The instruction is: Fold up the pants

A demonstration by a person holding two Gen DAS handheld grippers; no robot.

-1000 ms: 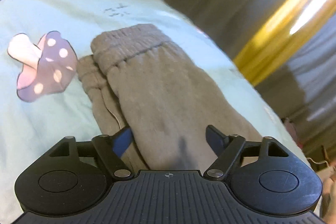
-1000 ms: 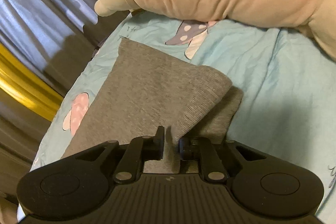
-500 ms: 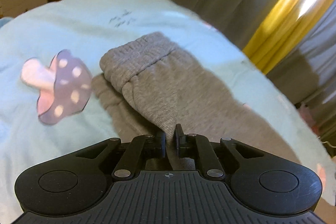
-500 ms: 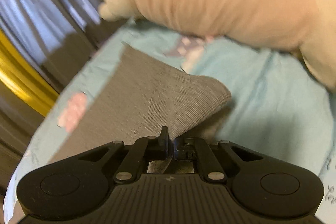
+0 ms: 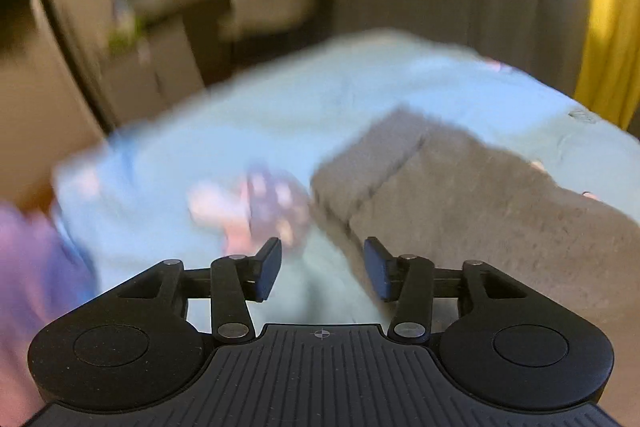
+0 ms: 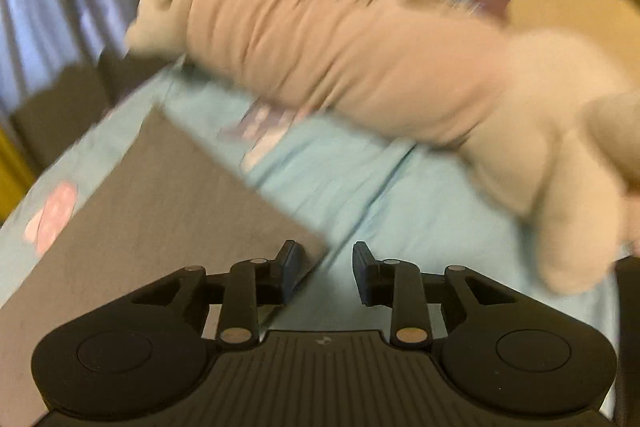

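The grey pants [image 5: 460, 195] lie flat on the light blue bed sheet [image 5: 280, 115], waistband end toward the far side. My left gripper [image 5: 322, 269] is open and empty, over the sheet just left of the pants' edge. In the right wrist view the pants [image 6: 132, 211] lie flat at the left, and my right gripper [image 6: 324, 275] is open and empty at their corner, its left finger over the cloth edge. Both views are motion-blurred.
A long beige plush toy [image 6: 380, 59] lies across the bed ahead of the right gripper. A mushroom print [image 5: 256, 203] marks the sheet left of the pants. Grey and yellow curtains [image 5: 600, 7] hang beyond the bed, and blurred furniture [image 5: 140, 27] stands at far left.
Both grippers were shut on folds of the pants half a second ago; both have opened and let go. The cloth now lies flat, and both grippers have swung away.
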